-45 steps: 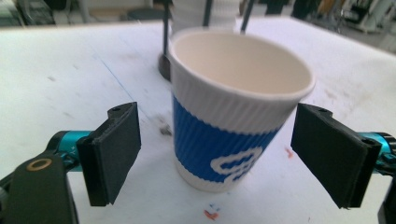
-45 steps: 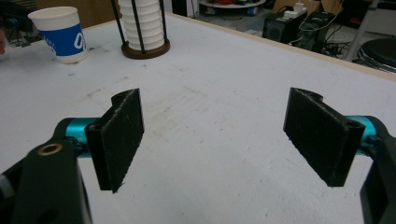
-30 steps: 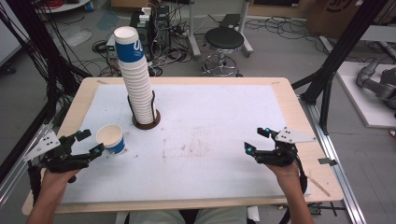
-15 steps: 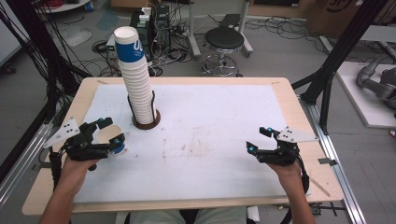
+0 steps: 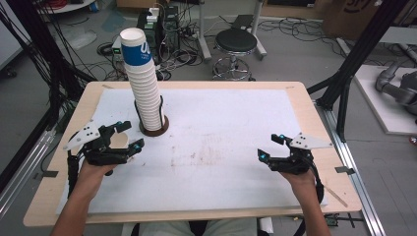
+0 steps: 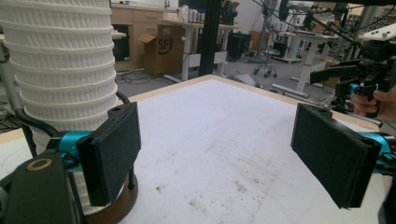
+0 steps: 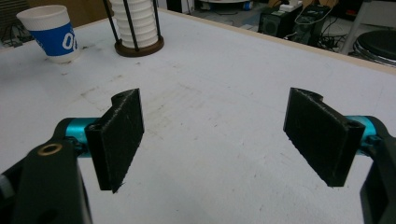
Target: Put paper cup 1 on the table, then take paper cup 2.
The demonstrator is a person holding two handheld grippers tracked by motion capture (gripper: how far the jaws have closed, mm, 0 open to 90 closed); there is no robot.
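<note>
Two risks: the left hand-held gripper [image 5: 124,135], jaws wide and empty, straddles the single paper cup [image 7: 53,33] at nine o'clock on the worktop [image 5: 236,123] — a careless swing could topple the tall cup stack [image 5: 145,83] beside it. The right hand-held gripper [image 5: 269,147] hangs wide, empty.

Tall cup stack [image 5: 144,78] in a round holder [image 5: 154,129] on the table [image 5: 236,118] at far left, single cup [image 7: 52,33] just left of it, left tongs [image 5: 127,134] over that cup, right tongs [image 5: 270,147] near right, well apart.
</note>
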